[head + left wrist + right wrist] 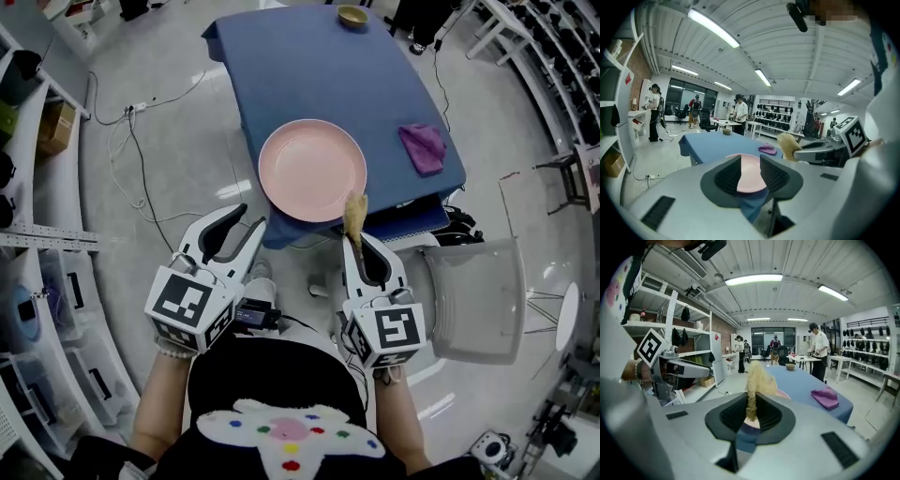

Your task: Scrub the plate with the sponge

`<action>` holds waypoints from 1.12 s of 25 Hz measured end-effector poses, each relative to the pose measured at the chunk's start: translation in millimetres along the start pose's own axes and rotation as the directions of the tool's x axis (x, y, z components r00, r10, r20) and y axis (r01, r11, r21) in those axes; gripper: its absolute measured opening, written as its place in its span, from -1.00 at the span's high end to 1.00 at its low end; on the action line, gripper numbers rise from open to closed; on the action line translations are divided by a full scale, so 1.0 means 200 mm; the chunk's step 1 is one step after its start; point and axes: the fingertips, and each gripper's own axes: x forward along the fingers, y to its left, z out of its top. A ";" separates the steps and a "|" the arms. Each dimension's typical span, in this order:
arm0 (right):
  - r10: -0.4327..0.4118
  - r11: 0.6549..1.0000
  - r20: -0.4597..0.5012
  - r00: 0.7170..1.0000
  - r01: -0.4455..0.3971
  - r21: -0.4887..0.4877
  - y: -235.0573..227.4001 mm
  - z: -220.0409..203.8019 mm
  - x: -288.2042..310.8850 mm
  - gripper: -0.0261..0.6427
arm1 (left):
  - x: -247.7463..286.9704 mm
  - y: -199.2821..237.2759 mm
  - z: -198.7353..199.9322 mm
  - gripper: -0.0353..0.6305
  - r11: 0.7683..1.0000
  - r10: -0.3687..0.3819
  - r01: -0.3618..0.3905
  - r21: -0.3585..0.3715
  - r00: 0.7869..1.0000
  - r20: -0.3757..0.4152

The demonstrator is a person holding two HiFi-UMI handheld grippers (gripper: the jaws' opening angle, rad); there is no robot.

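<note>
- Pinches a yellow sponge (354,214) edge-on in the right gripper (357,239), fingers (736,416) closed tight on its lower part, the fluffy top standing up past the tips.
- Carries nothing in the left gripper (246,217): fingers (727,176) spread, with a clear gap between them, through which the left gripper view catches part of the plate.
- Holds both grippers side by side, short of the near edge of the blue surface (309,66) and above the floor (169,141).
- Finds the pink plate (312,170) lying flat and bare at the near edge of the surface.
- Brings the sponge's tip just beside the plate's near rim in the head view; cannot tell whether touching.
- Shows a purple cloth (424,147) on the right side of the surface, apart from the plate, and a small tan bowl (352,15) at the far end.
- Shows a grey chair (473,300) on the floor to the right, near the surface's near corner.
</note>
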 end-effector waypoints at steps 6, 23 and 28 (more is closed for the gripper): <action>-0.025 1.000 -0.021 0.999 0.026 0.003 -0.05 0.05 0.22 0.80 | 0.17 0.16 0.04 0.52 0.999 -0.043 0.043 -0.009 0.999 -0.014; -0.071 0.997 -0.103 0.992 0.074 0.025 -0.12 0.08 0.53 0.80 | 0.47 0.42 -0.02 0.52 0.991 -0.118 0.110 -0.078 0.988 -0.102; -0.054 0.998 -0.123 0.991 0.056 0.011 -0.13 0.04 0.55 0.80 | 0.51 0.43 -0.08 0.52 0.990 -0.111 0.099 -0.100 0.987 -0.116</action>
